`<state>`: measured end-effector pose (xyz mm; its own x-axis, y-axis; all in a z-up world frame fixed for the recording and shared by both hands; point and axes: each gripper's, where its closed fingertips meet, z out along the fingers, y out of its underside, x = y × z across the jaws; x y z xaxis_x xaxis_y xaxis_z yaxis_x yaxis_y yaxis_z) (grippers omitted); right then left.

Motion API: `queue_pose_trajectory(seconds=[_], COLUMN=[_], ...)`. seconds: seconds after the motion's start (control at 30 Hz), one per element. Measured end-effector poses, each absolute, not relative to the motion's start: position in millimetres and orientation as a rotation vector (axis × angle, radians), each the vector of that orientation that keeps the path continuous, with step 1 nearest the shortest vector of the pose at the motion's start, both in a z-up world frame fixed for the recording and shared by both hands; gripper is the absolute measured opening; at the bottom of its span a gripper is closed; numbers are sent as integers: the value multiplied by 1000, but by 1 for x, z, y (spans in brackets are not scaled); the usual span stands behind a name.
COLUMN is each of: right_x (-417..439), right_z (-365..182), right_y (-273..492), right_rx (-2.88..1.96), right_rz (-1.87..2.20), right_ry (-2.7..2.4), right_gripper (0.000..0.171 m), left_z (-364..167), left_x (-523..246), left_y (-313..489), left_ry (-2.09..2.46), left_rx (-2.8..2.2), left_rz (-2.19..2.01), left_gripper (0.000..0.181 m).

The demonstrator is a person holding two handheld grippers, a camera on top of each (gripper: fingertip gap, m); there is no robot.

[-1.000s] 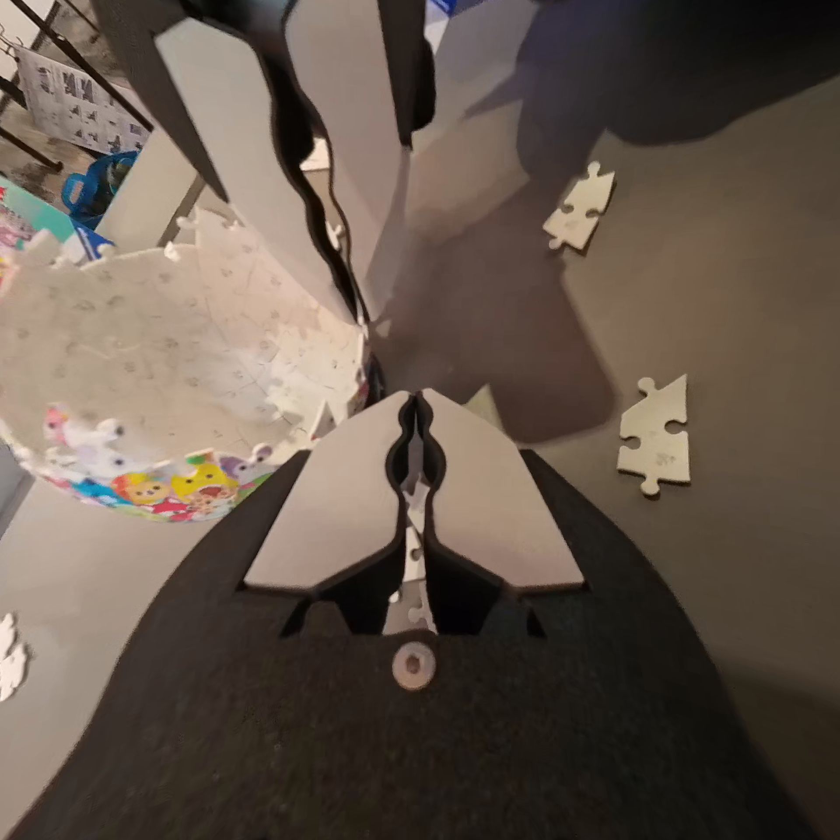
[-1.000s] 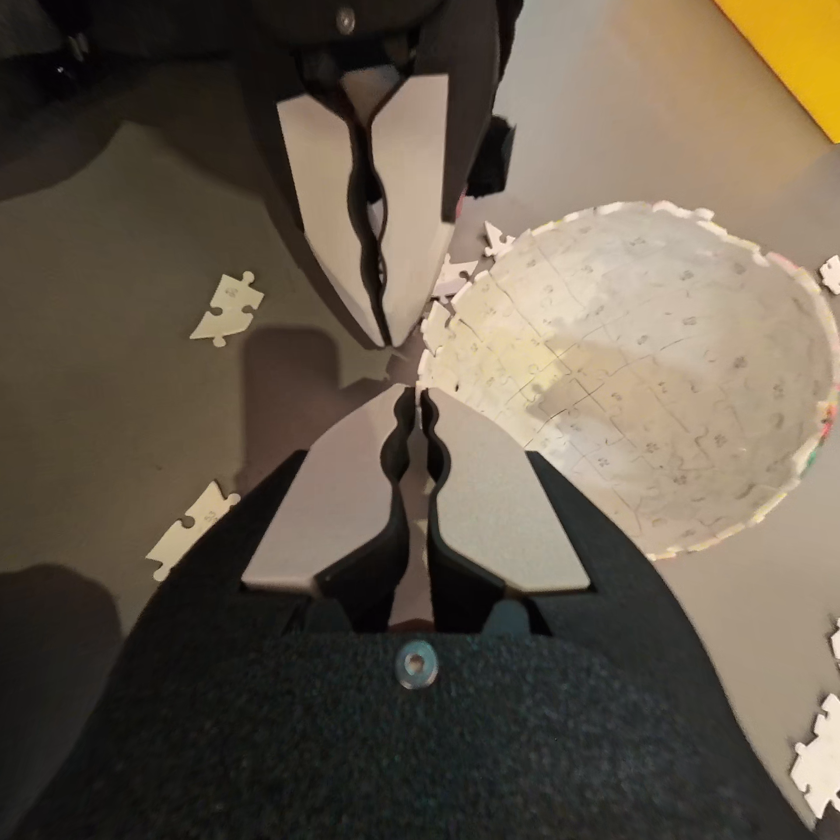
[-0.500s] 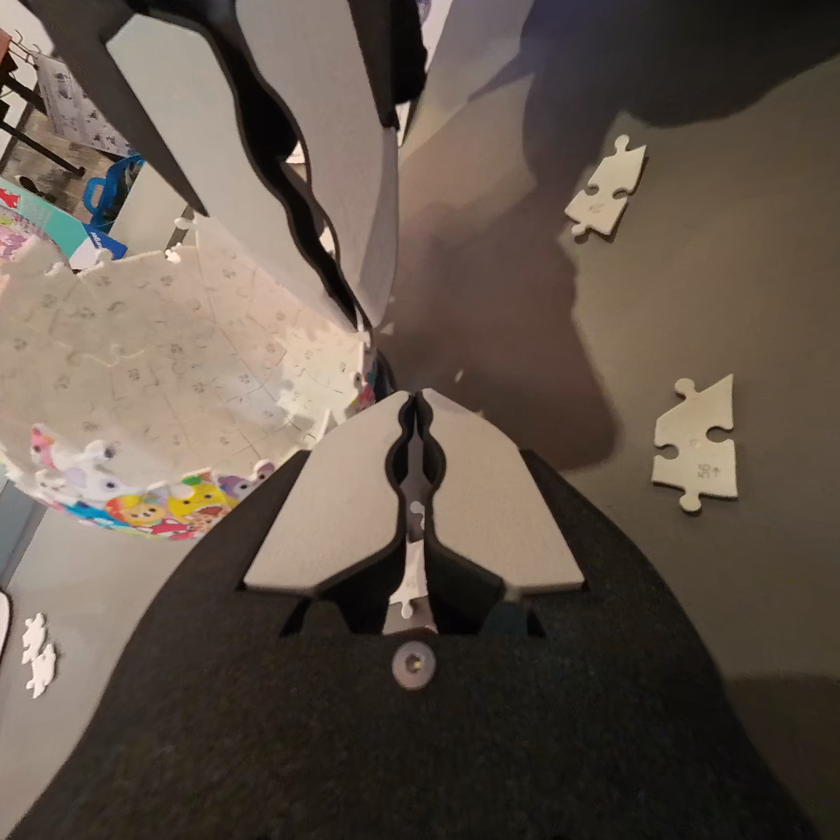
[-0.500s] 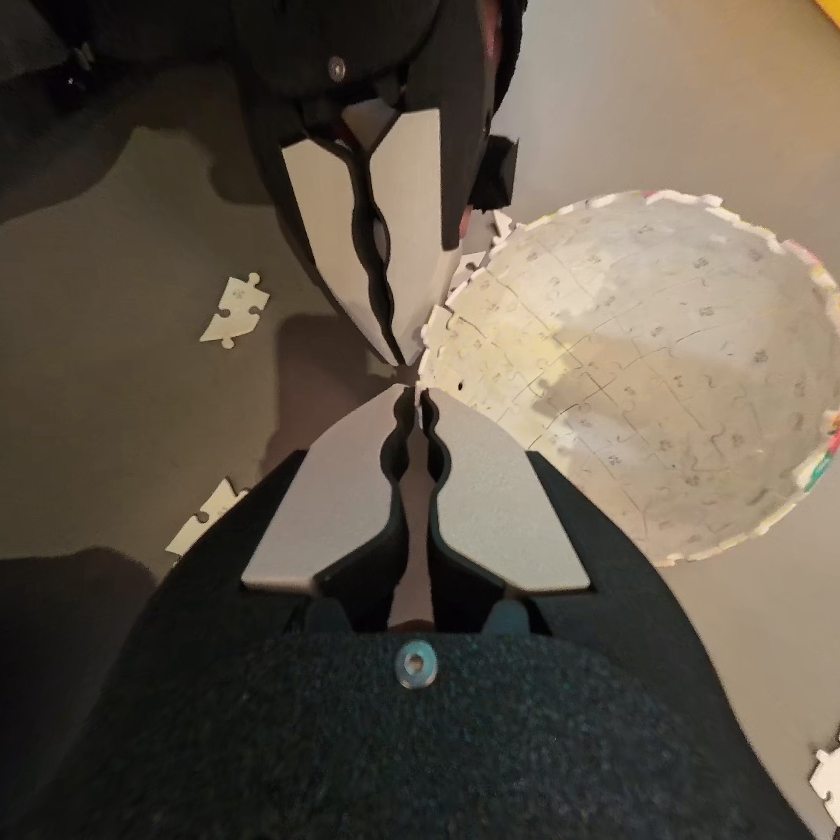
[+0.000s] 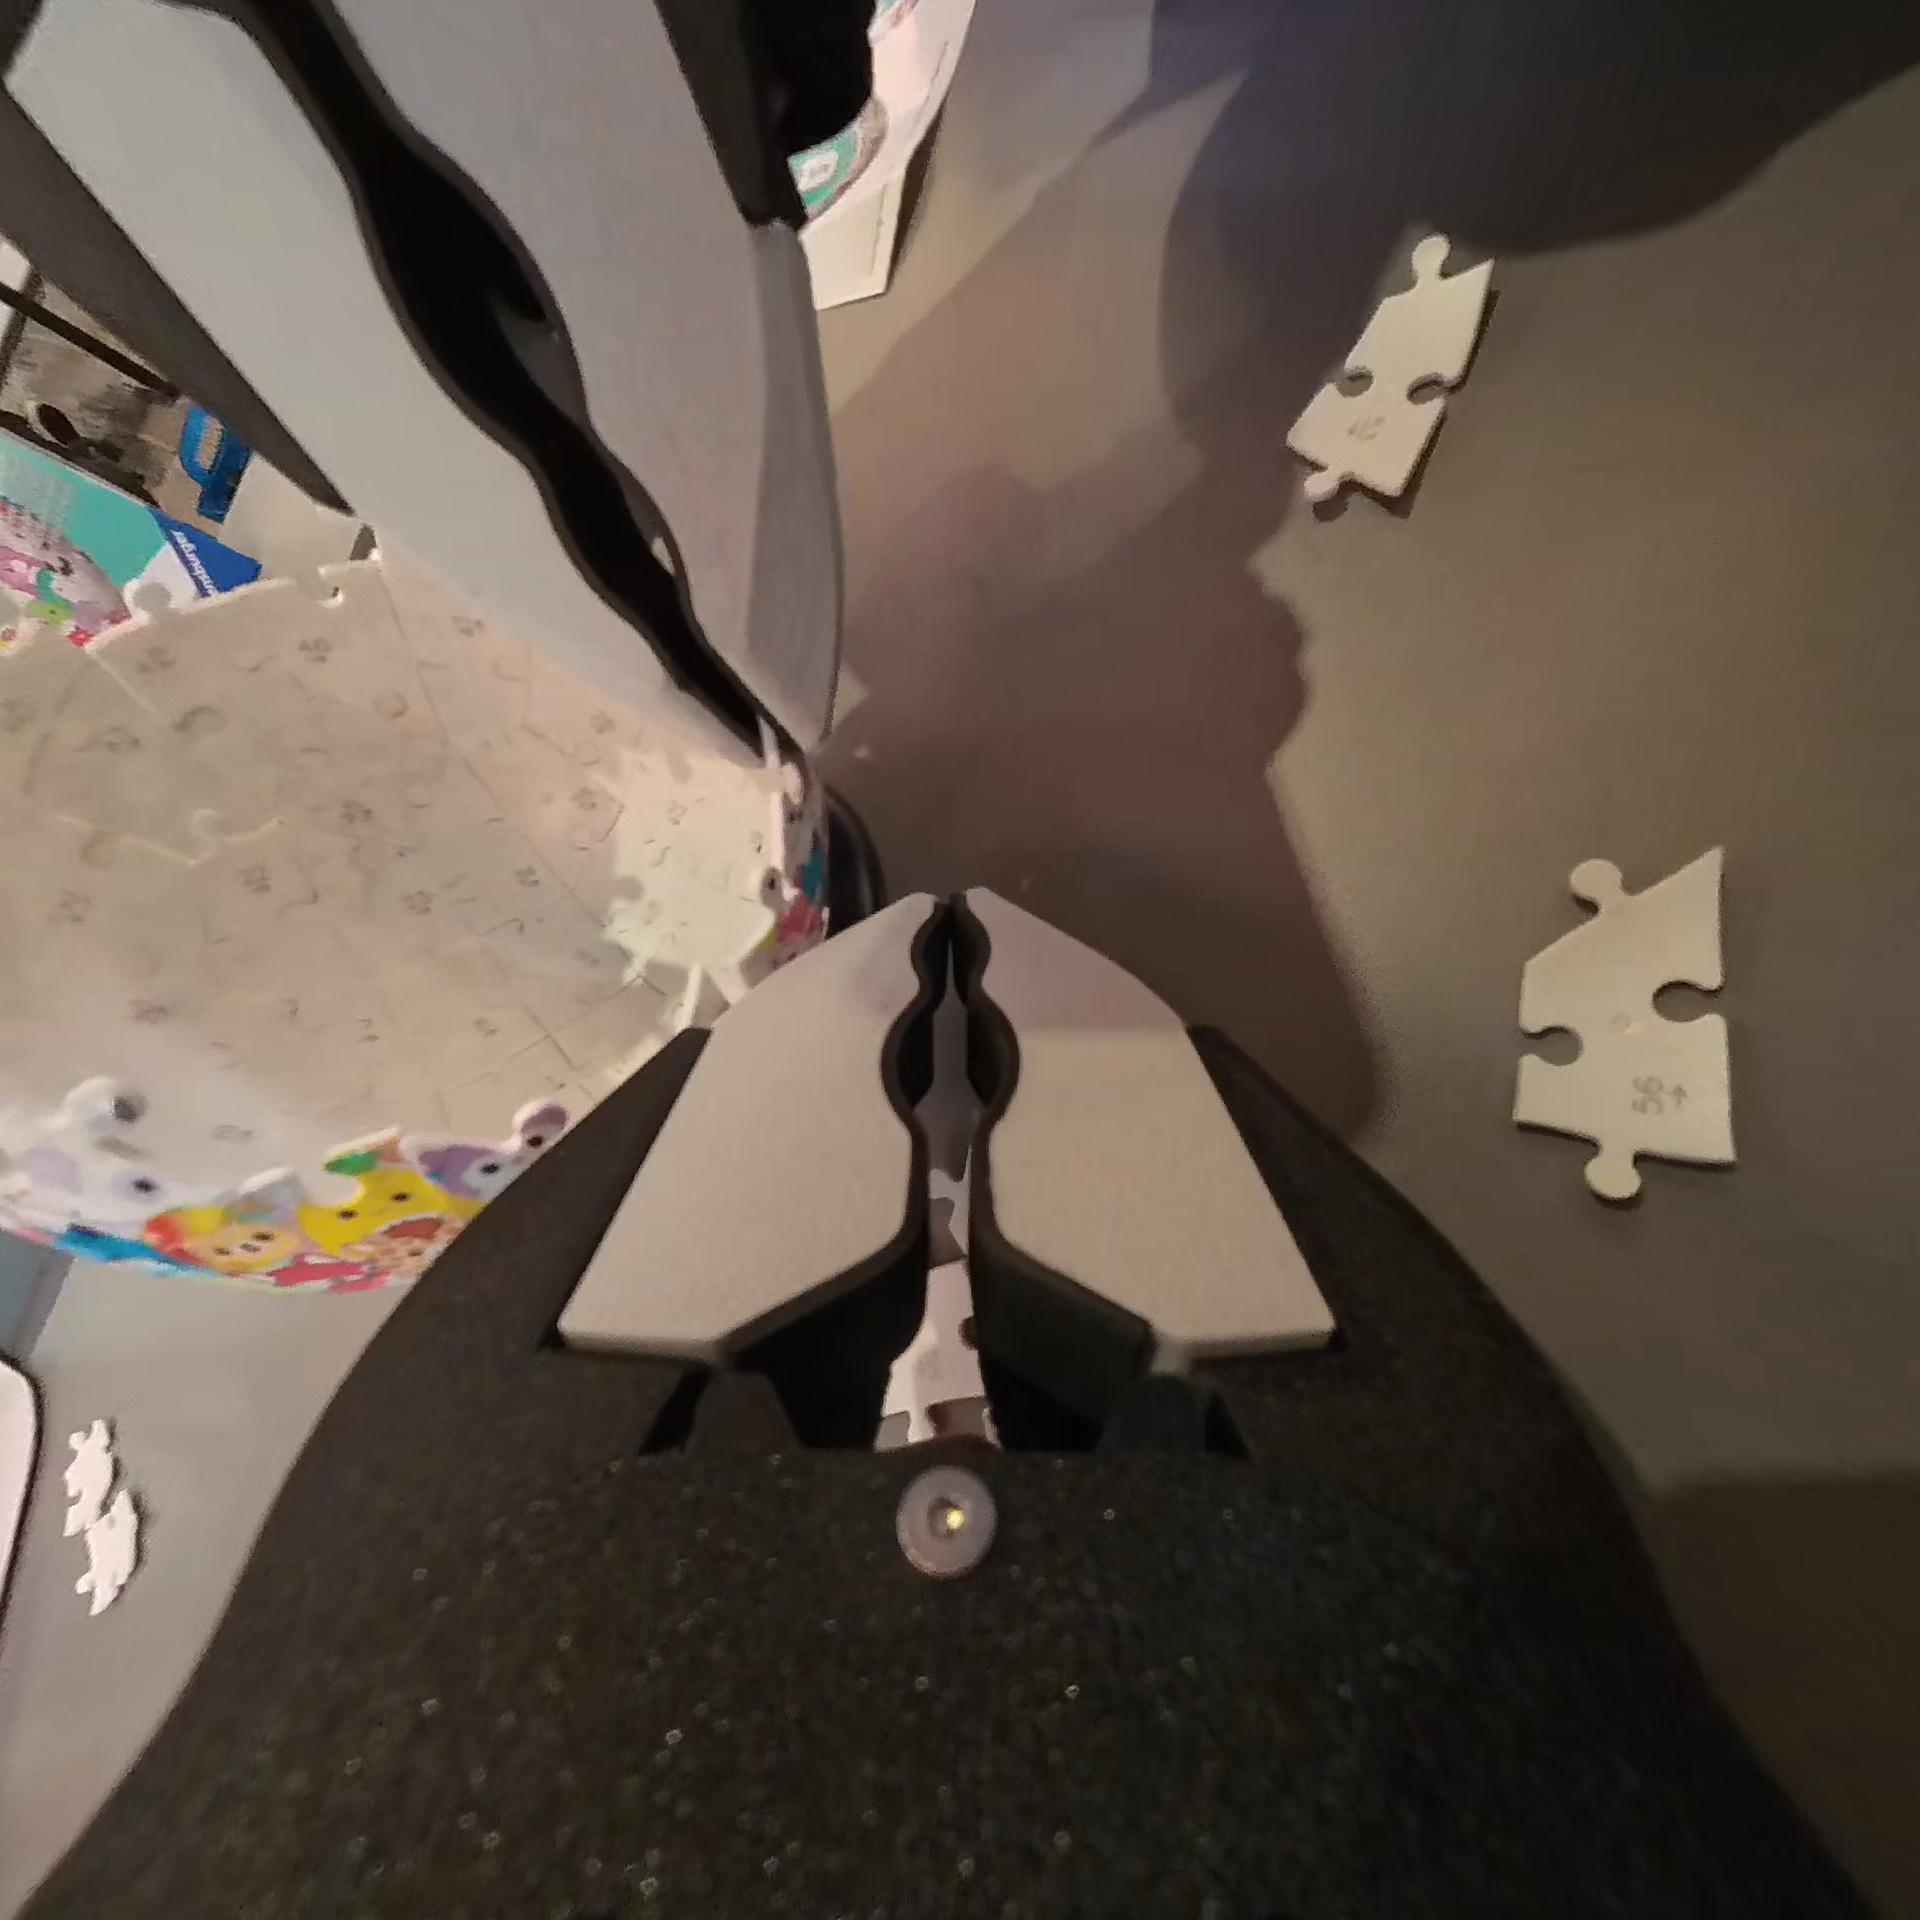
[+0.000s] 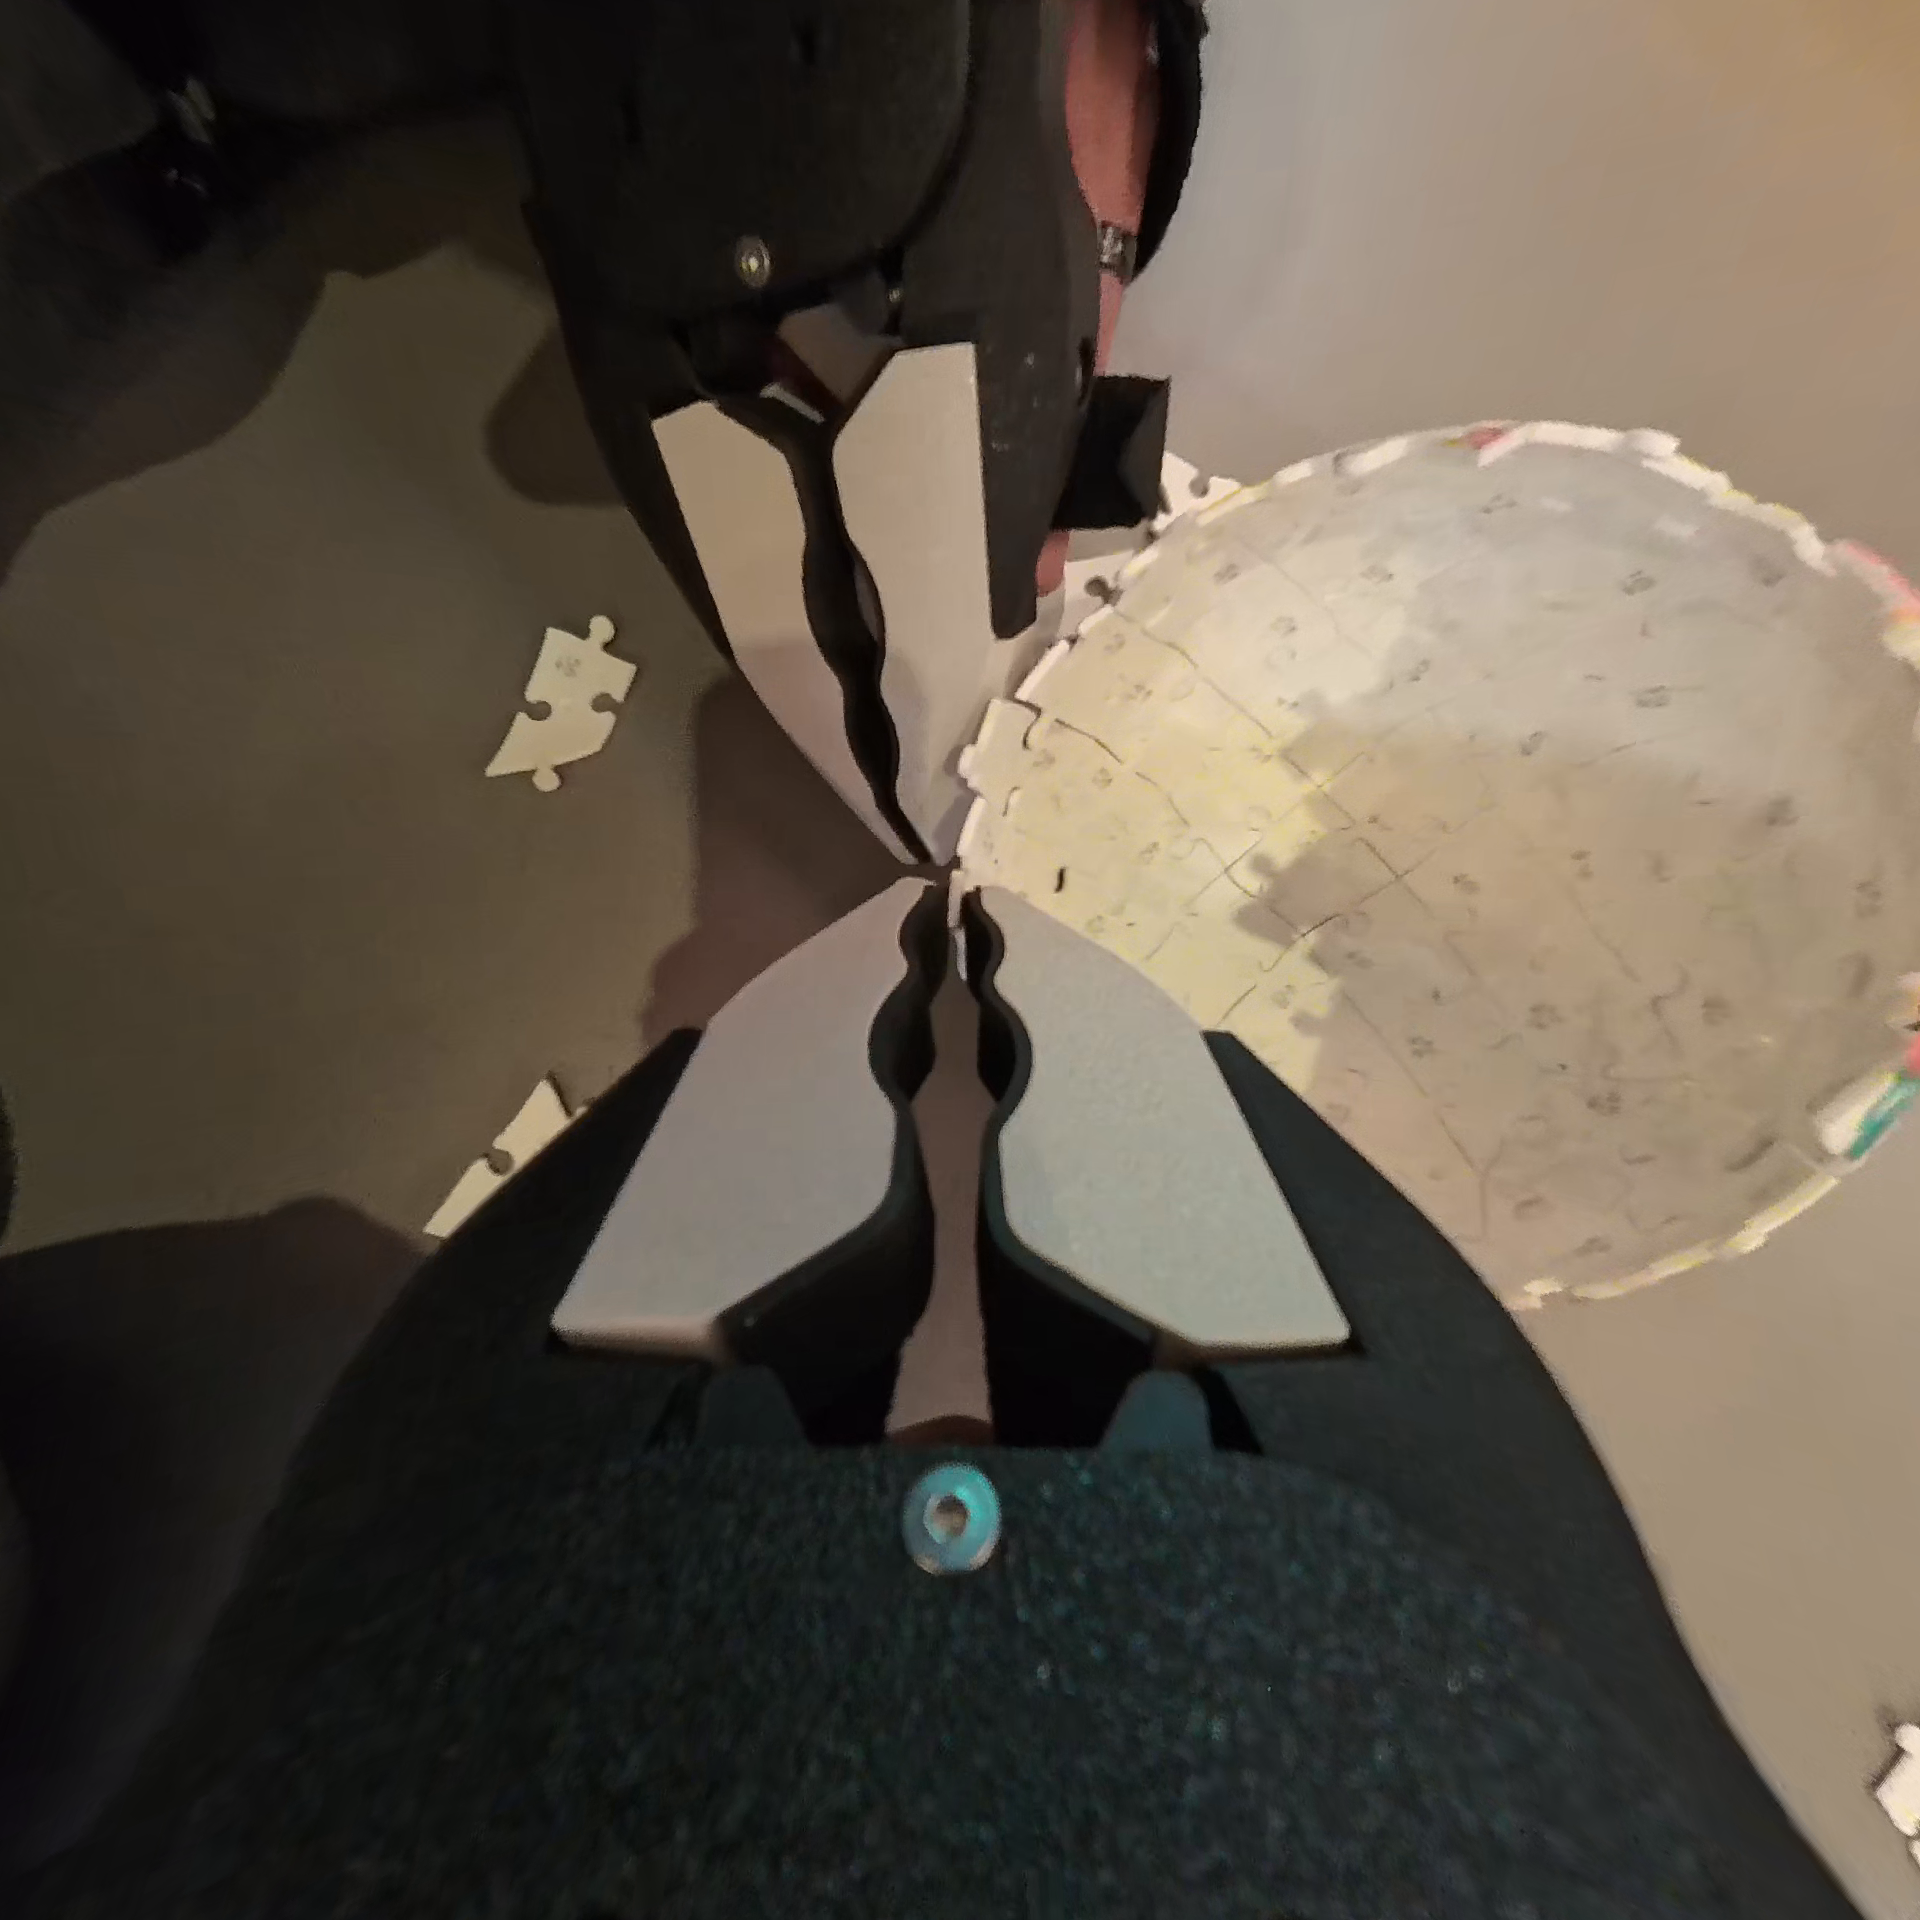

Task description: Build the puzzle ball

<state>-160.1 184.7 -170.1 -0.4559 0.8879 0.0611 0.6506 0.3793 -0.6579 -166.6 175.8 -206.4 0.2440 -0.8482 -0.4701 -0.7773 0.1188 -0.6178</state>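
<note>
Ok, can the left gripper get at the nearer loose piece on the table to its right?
Probably not yet. The path over the table to the nearer loose piece looks free, but the left gripper has its jaws shut on another puzzle piece beside the half ball.

Right gripper is seen closed on the rim of the half-built puzzle ball, which spreads right of the fingers. Left gripper is met tip to tip, also closed. A loose puzzle piece is seen left of the fingers.
</note>
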Motion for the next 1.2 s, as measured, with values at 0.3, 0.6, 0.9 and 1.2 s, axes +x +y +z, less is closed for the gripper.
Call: queue_pose_trajectory(seconds=[0.3, 0.6, 0.9, 1.2], right_x=[-161, -159, -157, -157], right_z=[-171, -174, -179, -190], right_y=[185, 185, 187, 194], right_rx=[-1449, -1534, -1480, -1491], right_rz=[861, 908, 779, 575], right_ry=[-2256, -2253, -2290, -2289], right_gripper=[4, 5, 20, 43], left_z=[-211, -215, -214, -212], left_x=[-169, -170, -171, -174], left_y=[177, 179, 180, 184], left_ry=[1552, 1566, 1564, 1551], left_rx=[-1655, -1653, -1652, -1662], left_rz=[-75, -48, -37, -32], left_gripper=[0, 0, 0, 0])
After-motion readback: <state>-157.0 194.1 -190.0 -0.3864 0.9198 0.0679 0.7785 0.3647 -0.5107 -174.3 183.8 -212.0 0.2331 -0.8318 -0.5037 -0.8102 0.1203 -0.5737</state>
